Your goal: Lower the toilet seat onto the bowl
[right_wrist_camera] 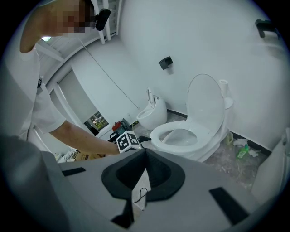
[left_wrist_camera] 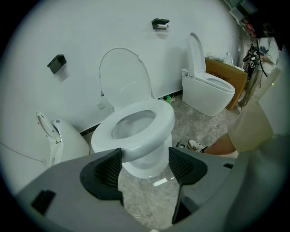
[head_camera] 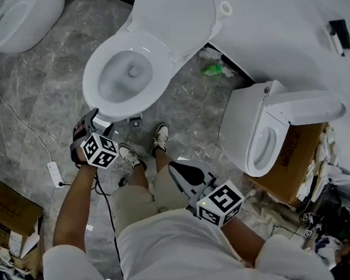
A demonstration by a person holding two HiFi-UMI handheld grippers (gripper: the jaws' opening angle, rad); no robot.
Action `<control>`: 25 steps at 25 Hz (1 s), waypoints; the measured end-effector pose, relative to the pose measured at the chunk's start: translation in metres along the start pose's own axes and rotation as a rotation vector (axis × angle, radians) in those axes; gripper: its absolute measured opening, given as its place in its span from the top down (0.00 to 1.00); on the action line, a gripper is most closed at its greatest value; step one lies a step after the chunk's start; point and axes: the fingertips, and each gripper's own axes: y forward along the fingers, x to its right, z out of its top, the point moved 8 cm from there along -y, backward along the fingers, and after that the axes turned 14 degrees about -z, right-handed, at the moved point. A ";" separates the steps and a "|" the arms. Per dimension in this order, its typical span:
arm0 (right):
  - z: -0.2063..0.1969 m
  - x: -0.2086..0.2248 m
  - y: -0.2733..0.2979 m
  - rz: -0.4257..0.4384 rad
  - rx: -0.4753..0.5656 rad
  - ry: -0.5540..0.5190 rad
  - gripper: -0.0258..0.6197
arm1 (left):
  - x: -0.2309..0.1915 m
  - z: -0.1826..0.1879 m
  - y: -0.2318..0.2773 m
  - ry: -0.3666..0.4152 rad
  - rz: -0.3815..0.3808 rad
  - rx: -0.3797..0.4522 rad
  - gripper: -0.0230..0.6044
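We see seat (left_wrist_camera: 164, 118) flat on bowl (left_wrist_camera: 149, 153): task looks done. Left gripper (left_wrist_camera: 145, 166) fingers released, empty; right gripper (right_wrist_camera: 145, 174) fingers clenched, empty.

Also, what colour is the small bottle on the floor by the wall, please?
Green; the small bottle shows best in the head view.

Bare floor (head_camera: 54, 98) lay open left of the toilet (head_camera: 154, 52); a second toilet (head_camera: 247, 123) (lid raised) and cardboard box (head_camera: 299, 155) crowded the right.
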 end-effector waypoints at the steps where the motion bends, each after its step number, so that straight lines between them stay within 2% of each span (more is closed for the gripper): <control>1: -0.002 0.000 0.003 0.003 -0.005 -0.001 0.96 | 0.000 -0.003 0.003 -0.024 -0.002 0.003 0.46; 6: -0.014 0.000 0.017 0.010 -0.043 -0.002 0.96 | 0.003 -0.026 0.023 -0.087 -0.015 -0.006 0.46; 19: -0.045 0.016 0.044 0.012 -0.104 0.022 0.96 | 0.007 -0.080 0.090 -0.117 -0.099 -0.181 0.46; 25: -0.052 0.030 0.065 0.008 -0.121 0.031 0.96 | 0.005 -0.101 0.129 -0.160 -0.117 -0.224 0.46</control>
